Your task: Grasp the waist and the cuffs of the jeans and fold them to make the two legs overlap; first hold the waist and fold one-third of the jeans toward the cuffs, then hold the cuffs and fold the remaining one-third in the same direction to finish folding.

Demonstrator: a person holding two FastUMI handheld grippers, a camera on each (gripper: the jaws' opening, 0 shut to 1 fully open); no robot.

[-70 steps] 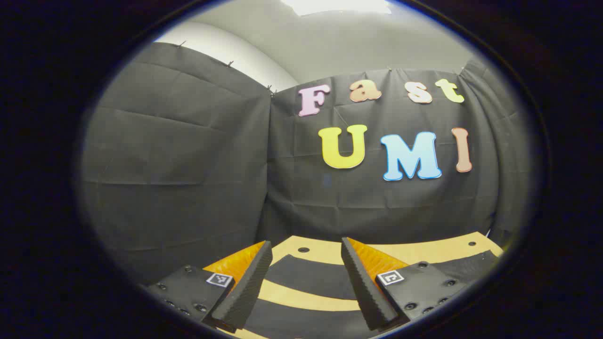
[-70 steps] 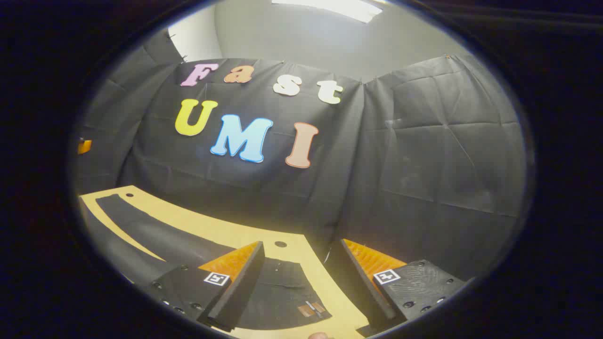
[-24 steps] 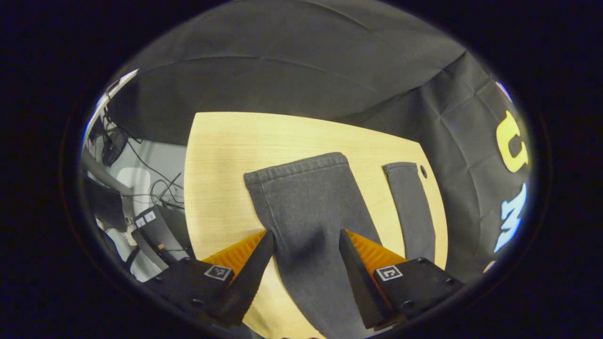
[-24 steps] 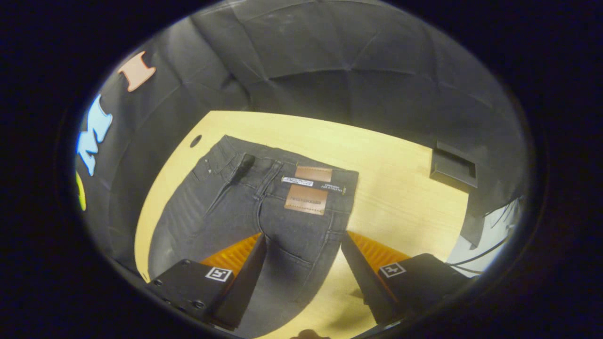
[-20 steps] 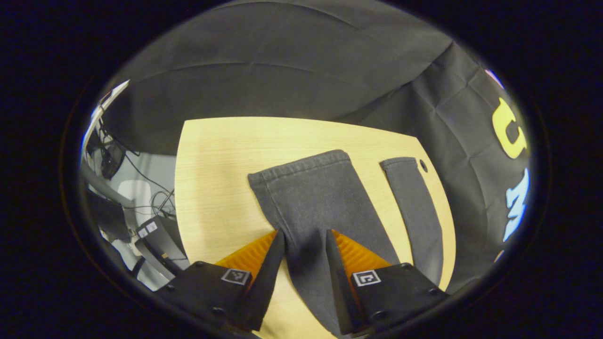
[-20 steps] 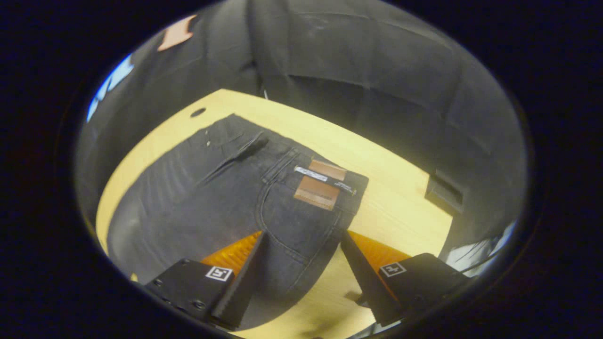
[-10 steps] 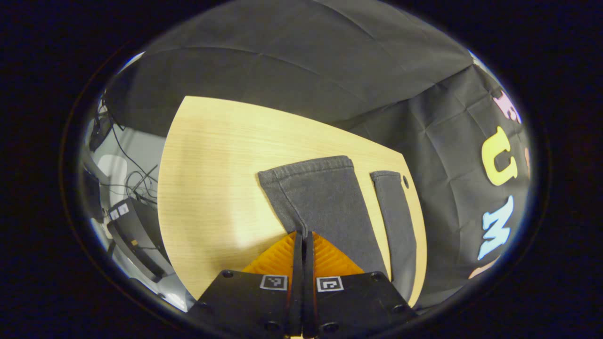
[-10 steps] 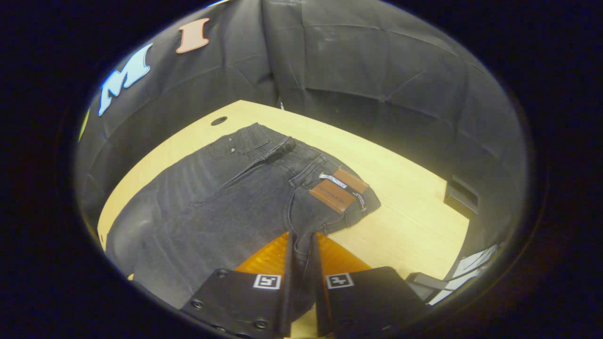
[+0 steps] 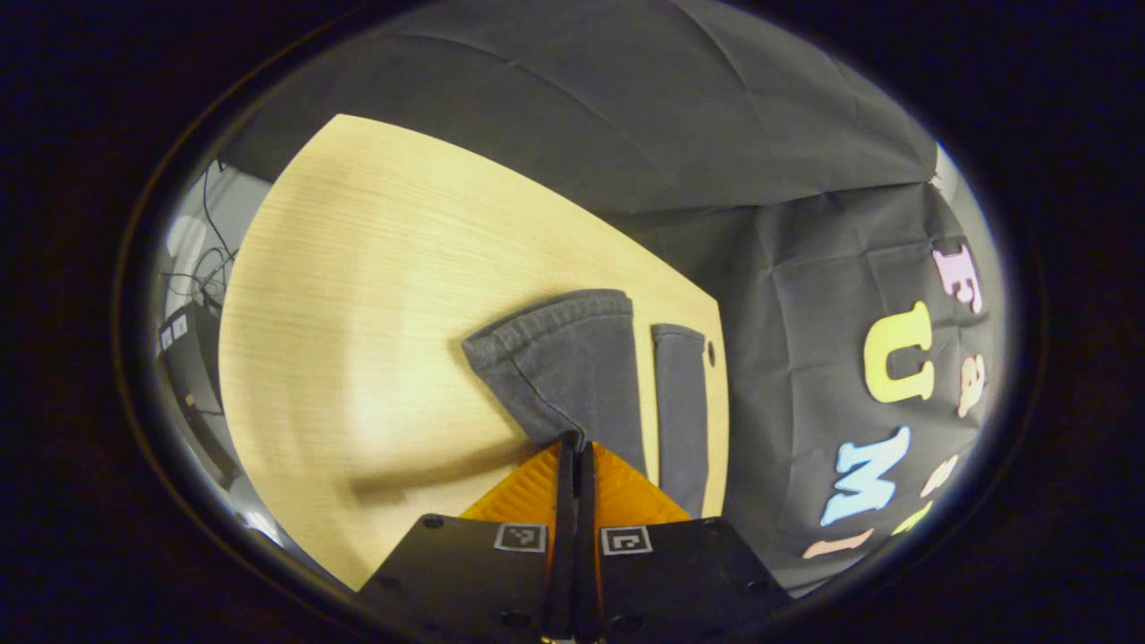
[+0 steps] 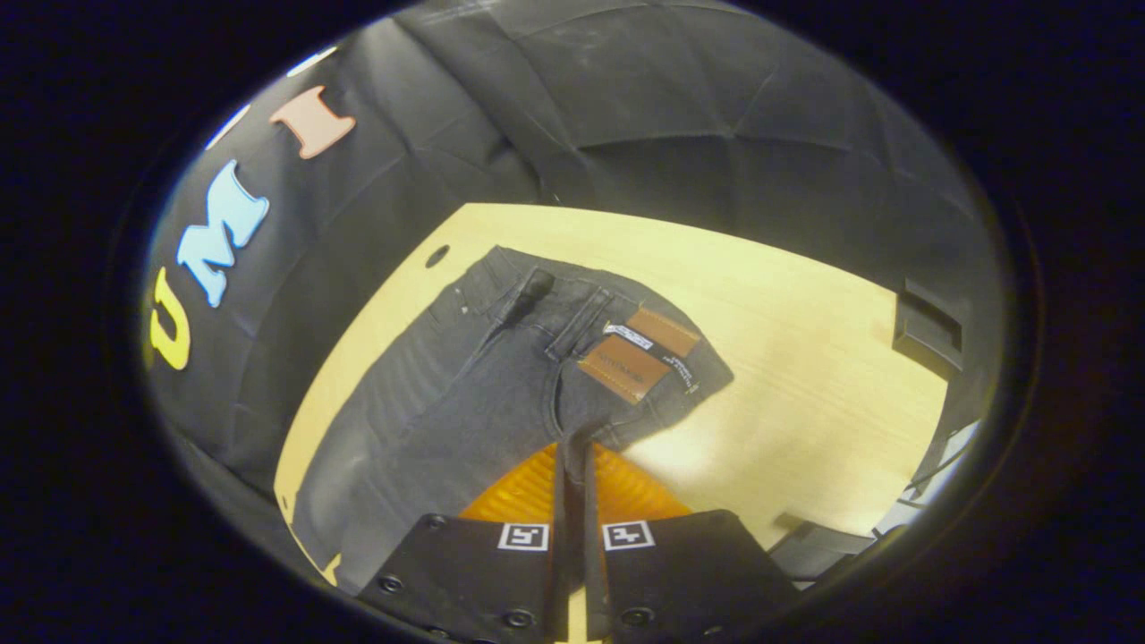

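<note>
Now the left gripper (image 9: 573,447) is pinched tight on the near leg (image 9: 572,367) of the jeans (image 10: 465,402) by its cuff (image 9: 546,317), lifting it off the table (image 9: 358,295); the far leg (image 9: 682,394) lies flat beside it. Rightward, the right gripper (image 10: 572,447) is clamped on the near edge below the waist (image 10: 590,304), which rests on the table.

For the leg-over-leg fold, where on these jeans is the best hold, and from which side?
Grip the near leg's outer edge, coming in from the table's near side. Both hand-held grippers do: left by the cuff, right below the waist. That free edge lies flat and reachable.
</note>
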